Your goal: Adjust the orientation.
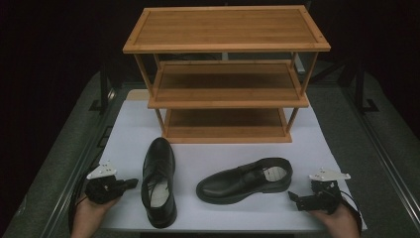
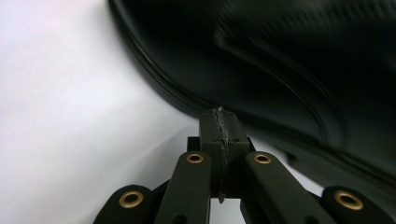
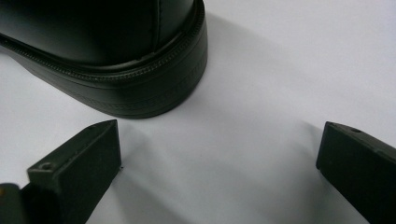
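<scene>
The left gripper (image 1: 132,183) is held level (jaws pressed together, empty) just beside the left shoe (image 1: 158,181); the right gripper (image 1: 293,196) is held wide behind the right shoe (image 1: 245,180).

shoes (image 1: 158,181): glossy blk, pale insoles
rack (image 1: 226,74): light-brown wood
bench (image 1: 307,148): white top
fingers (image 3: 79,168): matte blk

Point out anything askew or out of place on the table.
The two black shoes are not paired: the left shoe points toward the rack, while the right shoe lies crosswise, toe pointing left. Nothing looks damaged or spilled.
</scene>
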A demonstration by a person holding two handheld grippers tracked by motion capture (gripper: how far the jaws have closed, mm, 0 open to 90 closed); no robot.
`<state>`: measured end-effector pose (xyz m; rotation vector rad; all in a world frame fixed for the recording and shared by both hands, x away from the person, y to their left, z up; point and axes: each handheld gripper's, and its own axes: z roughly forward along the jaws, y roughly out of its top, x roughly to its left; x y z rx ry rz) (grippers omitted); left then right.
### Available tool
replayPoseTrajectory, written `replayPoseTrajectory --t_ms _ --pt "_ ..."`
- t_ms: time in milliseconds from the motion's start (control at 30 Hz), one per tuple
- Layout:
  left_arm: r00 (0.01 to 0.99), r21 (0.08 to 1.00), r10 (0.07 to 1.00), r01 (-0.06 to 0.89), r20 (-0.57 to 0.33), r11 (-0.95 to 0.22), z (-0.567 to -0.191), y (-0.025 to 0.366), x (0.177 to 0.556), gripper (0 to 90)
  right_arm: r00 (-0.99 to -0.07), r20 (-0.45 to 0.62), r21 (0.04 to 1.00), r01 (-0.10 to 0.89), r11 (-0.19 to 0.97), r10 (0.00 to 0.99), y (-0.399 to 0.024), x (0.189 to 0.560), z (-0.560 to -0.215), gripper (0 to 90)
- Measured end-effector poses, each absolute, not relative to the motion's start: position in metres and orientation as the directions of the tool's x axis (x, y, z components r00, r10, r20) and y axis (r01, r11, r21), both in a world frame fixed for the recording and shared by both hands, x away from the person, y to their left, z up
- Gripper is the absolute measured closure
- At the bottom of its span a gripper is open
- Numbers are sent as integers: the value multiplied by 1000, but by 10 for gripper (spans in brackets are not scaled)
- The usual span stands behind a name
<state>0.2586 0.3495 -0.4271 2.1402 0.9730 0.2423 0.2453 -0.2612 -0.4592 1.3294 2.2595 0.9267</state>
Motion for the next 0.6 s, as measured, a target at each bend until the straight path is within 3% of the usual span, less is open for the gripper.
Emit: replayPoseTrajectory --t_ms 600 --pt "751 682 650 535 -115 -498 -437 323 267 900 -494 22 692 635 343 869 -261 245 -459 0"
